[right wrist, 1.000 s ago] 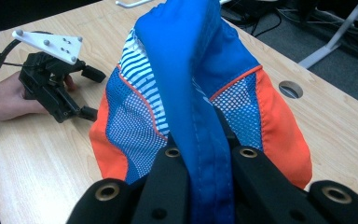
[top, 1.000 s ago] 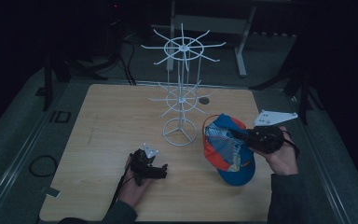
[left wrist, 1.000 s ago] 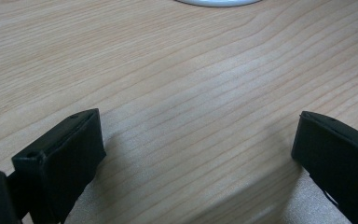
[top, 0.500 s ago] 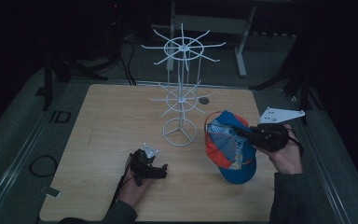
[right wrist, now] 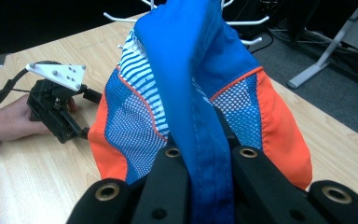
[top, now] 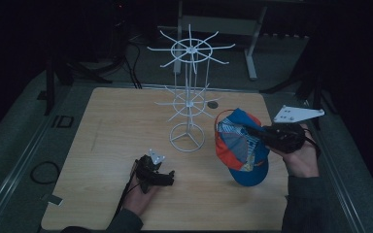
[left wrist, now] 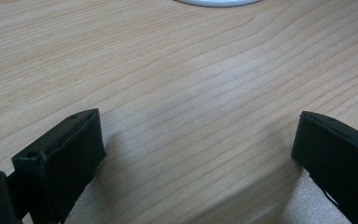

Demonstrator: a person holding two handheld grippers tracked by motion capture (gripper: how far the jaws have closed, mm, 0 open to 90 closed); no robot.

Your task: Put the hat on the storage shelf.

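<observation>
wooden desk (top: 102, 145) carries a white rack (top: 188, 104); the right gripper (right wrist: 200, 158) pinches the blue cap (right wrist: 191, 93) upright beside it, while the left gripper (left wrist: 196, 154) rests spread apart.

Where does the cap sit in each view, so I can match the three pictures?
High view: cap right of centre, clamped in the right gripper, just right of the white rack.
Left gripper view: the cap is not in it; open jaws over the table.
Right gripper view: cap centre, pinched between the jaws.
Shared landmark: the rack.
</observation>
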